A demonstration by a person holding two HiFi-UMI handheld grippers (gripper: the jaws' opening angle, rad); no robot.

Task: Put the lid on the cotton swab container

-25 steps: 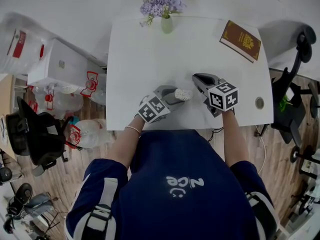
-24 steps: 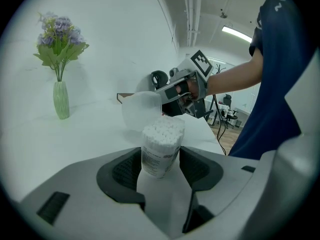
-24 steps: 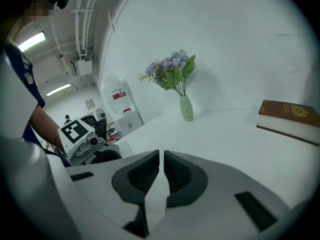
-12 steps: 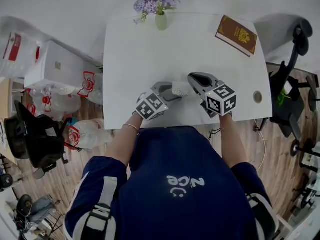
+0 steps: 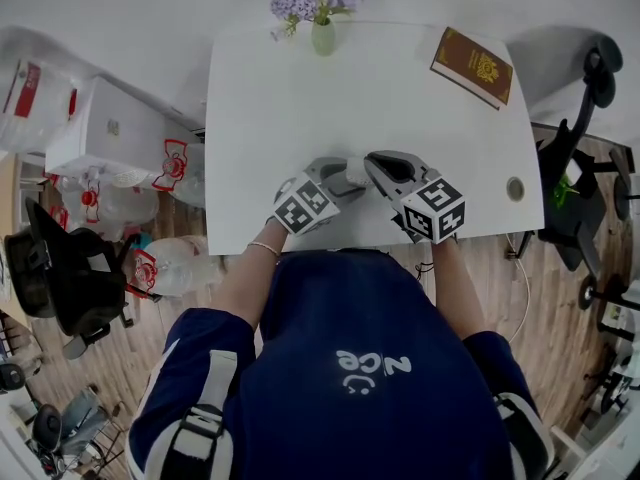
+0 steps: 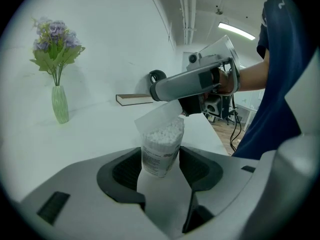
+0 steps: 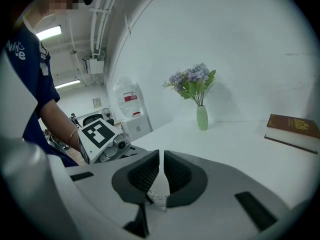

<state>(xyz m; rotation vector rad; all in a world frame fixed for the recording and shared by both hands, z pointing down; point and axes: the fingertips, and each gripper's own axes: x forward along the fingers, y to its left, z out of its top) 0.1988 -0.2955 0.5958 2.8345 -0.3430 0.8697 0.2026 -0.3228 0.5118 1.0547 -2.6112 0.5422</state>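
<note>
**Head view**
- Surface [image 5: 300, 98]: white, upper centre of the frame. Flower vase [image 5: 322, 30] at its top edge, brown book [image 5: 473, 65] at upper right.
- Person: navy shirt filling the lower half. Both bare forearms reach up to the surface's near edge, the left slanting in from lower left, the right nearly straight up.
- Left hand-held gripper [image 5: 347, 176]: centre of the frame, marker cube toward the body, jaws pointing to the right and up.
- Right hand-held gripper [image 5: 375, 164]: just to the right, its tip angled left to meet the left one.
- Cotton swab container [image 5: 357, 169]: small and pale, at the point where the two tips meet.

**Left gripper view**
- Left hand-held gripper [image 6: 161, 171]: pads closed against the sides of the cotton swab container [image 6: 161, 149], which stands upright, full of white swabs.
- Lid [image 6: 159, 115]: translucent and tilted, touching the container's top at centre frame.
- Right hand-held gripper [image 6: 186, 109]: enters from the upper right and pinches the lid's upper edge.

**Right gripper view**
- Right hand-held gripper [image 7: 161, 176]: jaws nearly together, clamped on the thin pale lid [image 7: 159, 189], lower centre.
- Left forearm with bracelet at left. Vase [image 7: 201, 118] centre right, book [image 7: 292, 129] far right.
</note>
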